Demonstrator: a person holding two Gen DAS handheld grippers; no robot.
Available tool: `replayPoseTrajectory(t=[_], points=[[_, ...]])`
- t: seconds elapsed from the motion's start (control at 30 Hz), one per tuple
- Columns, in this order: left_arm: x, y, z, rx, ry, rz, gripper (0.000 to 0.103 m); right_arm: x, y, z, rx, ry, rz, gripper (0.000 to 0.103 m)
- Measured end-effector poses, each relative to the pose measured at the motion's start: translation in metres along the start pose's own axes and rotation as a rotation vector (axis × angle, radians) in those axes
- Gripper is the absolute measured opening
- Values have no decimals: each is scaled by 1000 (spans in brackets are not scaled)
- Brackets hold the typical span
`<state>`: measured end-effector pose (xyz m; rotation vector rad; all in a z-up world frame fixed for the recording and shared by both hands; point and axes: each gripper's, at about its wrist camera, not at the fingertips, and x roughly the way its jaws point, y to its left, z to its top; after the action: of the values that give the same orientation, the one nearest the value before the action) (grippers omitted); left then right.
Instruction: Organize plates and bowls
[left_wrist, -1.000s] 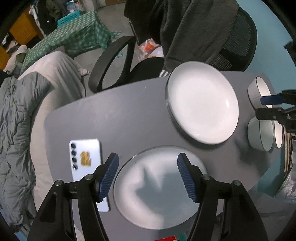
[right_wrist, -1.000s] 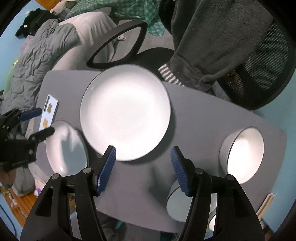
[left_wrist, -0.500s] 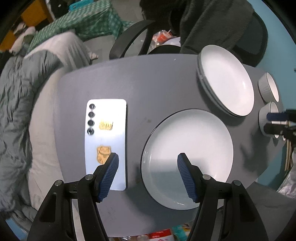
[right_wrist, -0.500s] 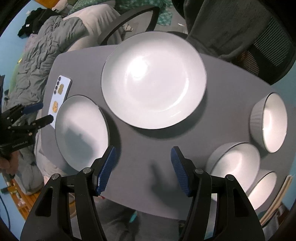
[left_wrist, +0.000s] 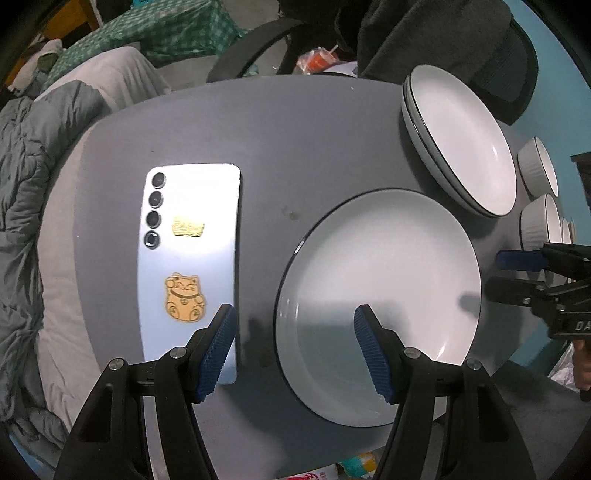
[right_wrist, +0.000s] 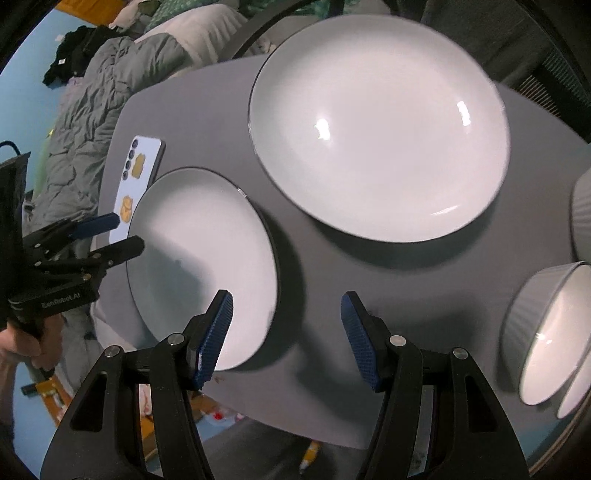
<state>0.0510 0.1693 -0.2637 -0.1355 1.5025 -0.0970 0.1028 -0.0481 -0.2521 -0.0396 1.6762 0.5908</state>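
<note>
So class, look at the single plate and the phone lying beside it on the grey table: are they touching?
Apart. In the left wrist view, a strip of bare grey table runs between the phone and the single plate's dark rim.

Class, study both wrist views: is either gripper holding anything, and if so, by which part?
Nothing is held. The left gripper and right gripper both stand open above the single plate, touching nothing.
</note>
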Motion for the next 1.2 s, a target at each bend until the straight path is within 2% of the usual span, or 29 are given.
replayPoseTrajectory(t=[0.23, 0.37, 0.4, 0.47, 0.53, 0.63, 0.67, 0.77, 0.9, 1.2], points=[[10, -3, 2, 4, 20, -24, 67, 20, -2, -4, 16, 25, 47, 61], [15, -2, 3, -10, 43, -44, 51, 25, -3, -6, 27, 39, 66, 50], [16, -2, 2, -9, 44, -43, 50, 26, -3, -7, 27, 38, 74, 48], [15, -5, 1, -2, 40, -32, 49, 27, -2, -7, 22, 36, 73, 37], [16, -7, 0, 5, 40, -15, 46, 28, -3, -8, 17, 39, 72, 35], [16, -10, 0, 12, 47, 3, 40, 30, -6, -10, 25, 41, 75, 16], [16, -10, 0, 8, 50, 7, 39, 31, -7, -10, 30, 42, 79, 15], [16, -9, -1, -13, 57, 7, 38, 32, -11, -11, 29, 46, 92, 13], [16, -13, -6, -39, 64, -10, 38, 28, -11, -13, 7, 49, 68, 12], [20, -48, -25, -42, 80, -50, 38, 18, -35, -26, 29, 56, 43, 12]])
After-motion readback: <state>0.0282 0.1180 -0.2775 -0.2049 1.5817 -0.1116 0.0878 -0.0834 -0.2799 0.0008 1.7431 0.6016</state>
